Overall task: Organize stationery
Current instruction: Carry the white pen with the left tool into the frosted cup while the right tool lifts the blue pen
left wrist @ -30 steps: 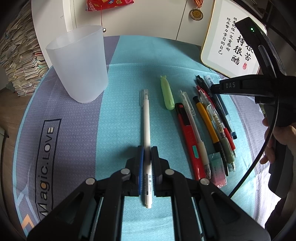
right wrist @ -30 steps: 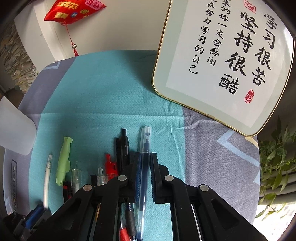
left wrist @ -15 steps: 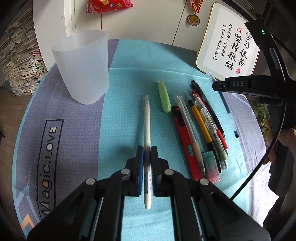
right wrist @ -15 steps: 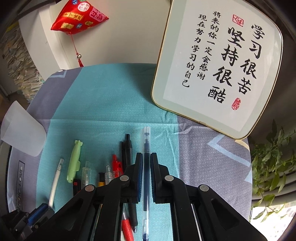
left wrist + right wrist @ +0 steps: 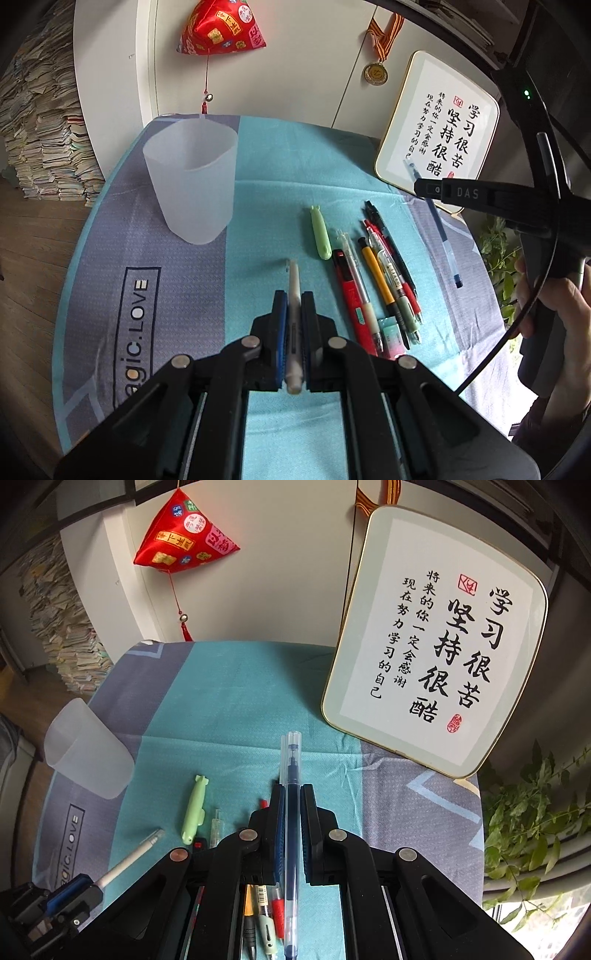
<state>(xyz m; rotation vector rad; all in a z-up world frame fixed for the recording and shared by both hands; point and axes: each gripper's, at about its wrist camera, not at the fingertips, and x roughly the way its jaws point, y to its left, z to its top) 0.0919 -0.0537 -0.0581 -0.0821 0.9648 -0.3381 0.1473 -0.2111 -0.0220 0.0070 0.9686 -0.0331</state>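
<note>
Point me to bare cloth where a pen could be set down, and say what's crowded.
Free: teal strip between frosted cup and green pen; cloth behind the pens up to the framed sign; grey band by the Magic.LOVE print. Crowded: the pen row right of the green pen.

I'm looking into a home study corner: a surface (image 5: 184, 295) under a teal-and-grey cloth, a framed calligraphy plaque (image 5: 436, 657) at right, a red charm (image 5: 221, 29) and medal (image 5: 375, 72) on the wall, stacked books (image 5: 40, 140) at left.

Cloth-covered table (image 5: 192, 295) with frosted cup (image 5: 192, 184), row of pens (image 5: 373, 273), framed plaque (image 5: 436, 642)
</note>
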